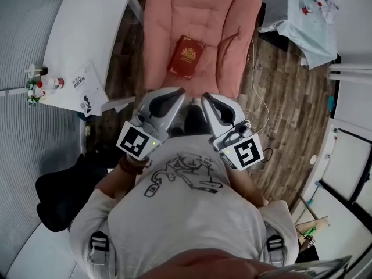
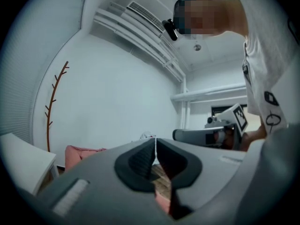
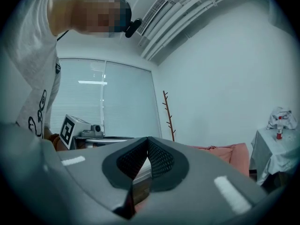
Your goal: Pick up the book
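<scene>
A dark red book [image 1: 185, 56] with a gold emblem lies flat on the seat of a pink cushioned chair [image 1: 232, 22]. My left gripper [image 1: 179, 92] and right gripper [image 1: 206, 97] are held side by side close to the person's chest, just short of the chair's near edge, both pointing level toward the book. Each one is shut with nothing between its jaws. In the left gripper view the tips [image 2: 155, 142] meet, and the right gripper's body [image 2: 201, 134] shows alongside. In the right gripper view the tips [image 3: 147, 139] also meet.
A white table [image 1: 87, 28] at the left carries a booklet [image 1: 84, 92] and small bottles [image 1: 40, 86]. A cloth-covered table [image 1: 302, 16] stands at the upper right. A white cable [image 1: 260, 100] trails over the wooden floor beside the chair. A dark bag [image 1: 64, 190] lies at lower left.
</scene>
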The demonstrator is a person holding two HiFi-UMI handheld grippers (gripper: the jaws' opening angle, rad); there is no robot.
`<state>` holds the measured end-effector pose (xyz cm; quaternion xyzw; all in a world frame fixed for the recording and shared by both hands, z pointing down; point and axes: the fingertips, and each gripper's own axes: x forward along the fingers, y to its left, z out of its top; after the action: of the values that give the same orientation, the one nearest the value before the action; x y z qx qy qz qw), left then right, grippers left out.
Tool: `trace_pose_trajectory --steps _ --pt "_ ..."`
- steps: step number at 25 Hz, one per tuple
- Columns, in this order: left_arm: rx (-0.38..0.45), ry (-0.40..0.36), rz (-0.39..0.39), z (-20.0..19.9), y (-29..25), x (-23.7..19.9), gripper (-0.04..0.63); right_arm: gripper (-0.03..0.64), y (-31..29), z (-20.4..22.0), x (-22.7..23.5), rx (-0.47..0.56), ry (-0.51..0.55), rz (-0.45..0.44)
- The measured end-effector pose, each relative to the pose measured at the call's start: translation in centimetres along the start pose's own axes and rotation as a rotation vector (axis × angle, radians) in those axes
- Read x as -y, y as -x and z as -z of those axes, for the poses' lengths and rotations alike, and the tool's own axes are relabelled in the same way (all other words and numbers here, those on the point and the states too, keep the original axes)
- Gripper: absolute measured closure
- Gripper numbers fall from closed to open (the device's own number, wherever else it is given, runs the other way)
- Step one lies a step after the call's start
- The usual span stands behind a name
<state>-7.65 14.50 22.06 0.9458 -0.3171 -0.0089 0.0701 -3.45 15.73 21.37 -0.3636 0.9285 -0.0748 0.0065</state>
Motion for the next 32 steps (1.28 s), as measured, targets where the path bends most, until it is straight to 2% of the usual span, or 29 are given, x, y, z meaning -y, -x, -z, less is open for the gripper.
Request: trace_pose_trajectory --steps 9,14,23,32 --pt "-0.035 -0.025 -0.027 -0.1 -10.5 -3.2 0.584 0.609 -1.1 -0.9 10.5 -0.003 0.009 -0.031" --pt "-0.040 -0.029 -0.048 -0.1 -14.1 -4.5 0.577 0.605 -1.9 -1.3 14.4 0.006 -0.024 -0.030" --pt "-0.069 -0.027 -0.033 1.4 -17.3 -6.6 0.557 0.594 -4.0 0.0 18.0 -0.039 -0.041 -0.036" --pt "-0.134 0.022 -0.031 5.2 -17.7 -11.4 0.538 0.572 -7.7 4.3 20.1 -0.130 -0.040 -0.045"
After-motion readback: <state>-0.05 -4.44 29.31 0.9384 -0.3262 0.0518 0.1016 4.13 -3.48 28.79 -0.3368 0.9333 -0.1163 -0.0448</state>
